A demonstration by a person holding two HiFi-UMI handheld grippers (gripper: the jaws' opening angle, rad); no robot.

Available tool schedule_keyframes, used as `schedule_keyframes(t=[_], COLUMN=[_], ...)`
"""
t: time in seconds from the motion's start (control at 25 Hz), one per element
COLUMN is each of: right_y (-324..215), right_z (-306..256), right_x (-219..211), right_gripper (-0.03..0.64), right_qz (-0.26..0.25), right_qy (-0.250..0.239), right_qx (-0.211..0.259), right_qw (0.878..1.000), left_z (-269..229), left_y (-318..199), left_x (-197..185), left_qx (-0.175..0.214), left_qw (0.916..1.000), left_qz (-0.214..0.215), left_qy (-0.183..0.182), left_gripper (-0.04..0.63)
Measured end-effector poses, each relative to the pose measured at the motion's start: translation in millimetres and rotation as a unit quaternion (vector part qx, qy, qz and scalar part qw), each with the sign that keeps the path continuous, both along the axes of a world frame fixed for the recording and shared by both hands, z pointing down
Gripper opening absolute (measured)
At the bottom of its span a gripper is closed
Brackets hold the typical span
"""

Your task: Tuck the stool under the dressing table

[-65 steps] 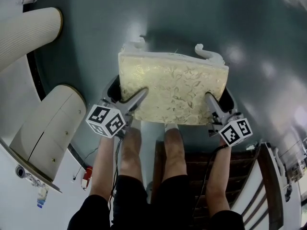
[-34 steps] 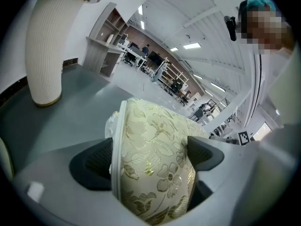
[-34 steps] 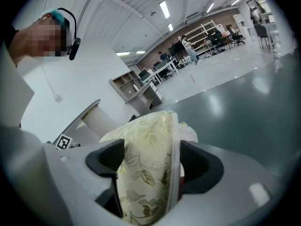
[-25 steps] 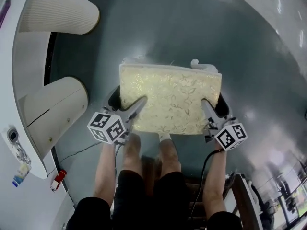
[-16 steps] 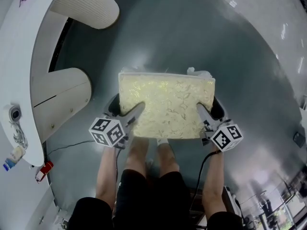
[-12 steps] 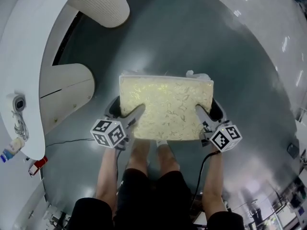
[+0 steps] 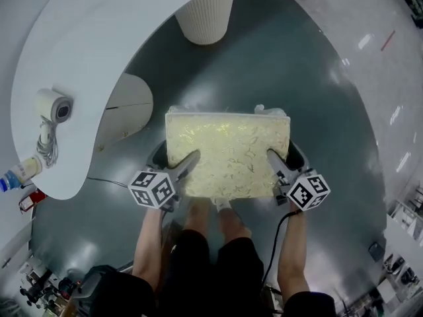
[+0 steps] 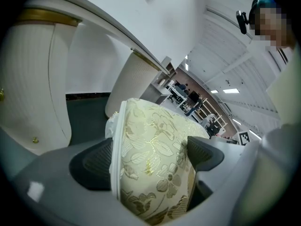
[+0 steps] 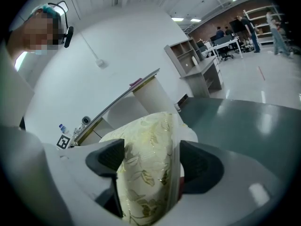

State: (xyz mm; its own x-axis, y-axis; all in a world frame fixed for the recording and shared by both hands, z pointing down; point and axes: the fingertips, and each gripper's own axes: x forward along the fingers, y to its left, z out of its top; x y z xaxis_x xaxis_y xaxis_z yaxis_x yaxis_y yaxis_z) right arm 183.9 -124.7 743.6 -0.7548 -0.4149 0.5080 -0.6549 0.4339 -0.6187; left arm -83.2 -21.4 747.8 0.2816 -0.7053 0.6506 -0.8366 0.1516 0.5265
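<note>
- Head view: the stool [image 7: 228,152], with its cream and gold flowered cushion, sits over the grey floor [image 7: 317,98], in front of the person's legs.
- The left gripper [image 7: 175,158] grips the stool's left edge and the right gripper [image 7: 284,156] its right edge, each with one jaw lying on top of the cushion.
- The white dressing table [image 7: 99,58] curves round to the left of the stool and beyond it. Its drawer unit [image 7: 129,107] is just left of the stool, and the stool is not under the tabletop.
- A small bottle [image 7: 14,176] stands on the tabletop, far left of the stool. I cannot tell what is in it.
- Left gripper view: the jaws are clamped on the stool's cushion edge, one dark pad [image 8: 91,164] on either face.
- Right gripper view: these jaws pinch the cushion the same way, and the dressing table shows beyond the stool.
</note>
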Motion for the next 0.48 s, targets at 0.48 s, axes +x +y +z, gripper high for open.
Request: schedule_keyframes(t=[0.48], right_y=[13.7], right_z=[-7.8], right_x=[9.1], right_gripper=[0.364], right_qz=[0.027], right_qy=[0.009], right_qx=[-0.001], right_qw=[1.0], left_z=[-3.3], left_y=[0.5], left_x=[4.4], left_qx=[0.001], left_qw=[0.9997], left_qz=[0.023], left_qy=[0.009], left_gripper=[0.511])
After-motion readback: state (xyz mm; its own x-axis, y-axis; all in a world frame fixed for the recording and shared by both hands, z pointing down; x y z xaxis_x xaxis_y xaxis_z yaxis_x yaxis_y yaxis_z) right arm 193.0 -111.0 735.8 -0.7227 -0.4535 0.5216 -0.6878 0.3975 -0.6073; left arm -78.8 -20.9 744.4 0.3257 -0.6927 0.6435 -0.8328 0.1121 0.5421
